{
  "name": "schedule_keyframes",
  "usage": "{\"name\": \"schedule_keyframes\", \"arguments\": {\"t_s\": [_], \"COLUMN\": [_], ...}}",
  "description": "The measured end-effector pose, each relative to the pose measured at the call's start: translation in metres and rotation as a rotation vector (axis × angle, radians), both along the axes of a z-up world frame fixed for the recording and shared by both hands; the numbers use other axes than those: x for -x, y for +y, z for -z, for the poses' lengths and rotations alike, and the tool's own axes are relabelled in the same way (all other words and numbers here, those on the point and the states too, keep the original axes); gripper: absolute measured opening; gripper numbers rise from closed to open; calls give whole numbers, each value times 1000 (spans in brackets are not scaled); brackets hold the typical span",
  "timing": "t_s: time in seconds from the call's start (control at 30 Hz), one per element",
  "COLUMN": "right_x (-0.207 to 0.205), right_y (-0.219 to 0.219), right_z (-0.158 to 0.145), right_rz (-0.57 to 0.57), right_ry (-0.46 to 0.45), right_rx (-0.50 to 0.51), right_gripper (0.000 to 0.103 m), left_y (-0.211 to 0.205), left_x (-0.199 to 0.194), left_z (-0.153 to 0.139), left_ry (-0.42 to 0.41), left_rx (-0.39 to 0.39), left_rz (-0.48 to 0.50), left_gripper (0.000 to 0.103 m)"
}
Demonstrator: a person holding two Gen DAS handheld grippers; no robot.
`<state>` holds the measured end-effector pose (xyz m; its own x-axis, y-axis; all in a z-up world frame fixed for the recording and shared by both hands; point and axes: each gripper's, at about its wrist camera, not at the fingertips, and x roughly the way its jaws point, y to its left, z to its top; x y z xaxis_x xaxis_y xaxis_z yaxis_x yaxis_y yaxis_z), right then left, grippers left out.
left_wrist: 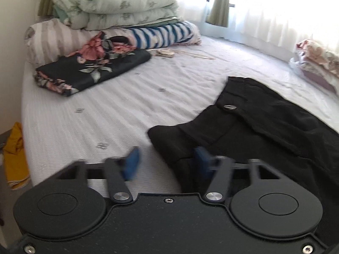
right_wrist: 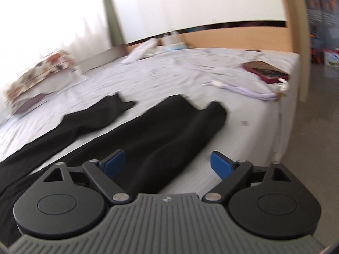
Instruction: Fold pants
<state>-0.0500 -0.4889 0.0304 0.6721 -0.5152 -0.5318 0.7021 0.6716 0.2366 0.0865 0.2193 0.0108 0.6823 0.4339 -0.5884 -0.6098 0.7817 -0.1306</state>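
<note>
Black pants (left_wrist: 264, 127) lie spread on the white bed. The left wrist view shows the waistband end with a metal button (left_wrist: 229, 107). My left gripper (left_wrist: 167, 162) is open, its blue pads astride the near waistband corner, just above the sheet. The right wrist view shows the two legs (right_wrist: 169, 131) stretching away, apart from each other, cuffs at the far end. My right gripper (right_wrist: 167, 163) is open over the edge of the nearer leg, holding nothing.
A folded dark floral cloth (left_wrist: 93, 67), pillows and a folded quilt (left_wrist: 114, 2) sit at the bed's head. A floral bundle (right_wrist: 36, 78) lies by the window. A phone in a red case (right_wrist: 266, 71) and a white cable (right_wrist: 243, 89) lie near the bed's foot corner.
</note>
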Motion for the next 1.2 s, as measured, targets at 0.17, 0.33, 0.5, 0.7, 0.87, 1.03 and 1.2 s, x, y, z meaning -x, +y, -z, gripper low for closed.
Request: {"name": "schedule_keyframes", "arguments": {"t_s": [0.17, 0.33, 0.5, 0.7, 0.87, 1.03, 1.2], "right_x": [-4, -18, -21, -26, -29, -22, -34], "right_y": [-46, -73, -83, -90, -83, -75, -65], "right_z": [13, 15, 3, 16, 5, -27, -64], "right_rz": [91, 88, 76, 88, 95, 89, -4], "right_ry": [24, 48, 99, 247, 254, 183, 102], "right_rx": [-33, -36, -6, 65, 100, 122, 99], "right_gripper": [79, 32, 15, 14, 32, 48, 69], "left_y": [-13, -22, -27, -24, -27, -29, -39], "left_x": [-3, 1, 11, 10, 7, 6, -4], "left_z": [-8, -21, -32, -16, -16, -32, -63], "left_ry": [9, -12, -20, 69, 82, 96, 39], "left_rx": [-42, -81, -139, -126, -154, -270, -312], "left_rz": [-33, -52, -77, -98, -114, -158, -39], "left_gripper": [14, 12, 12, 13, 18, 56, 82]}}
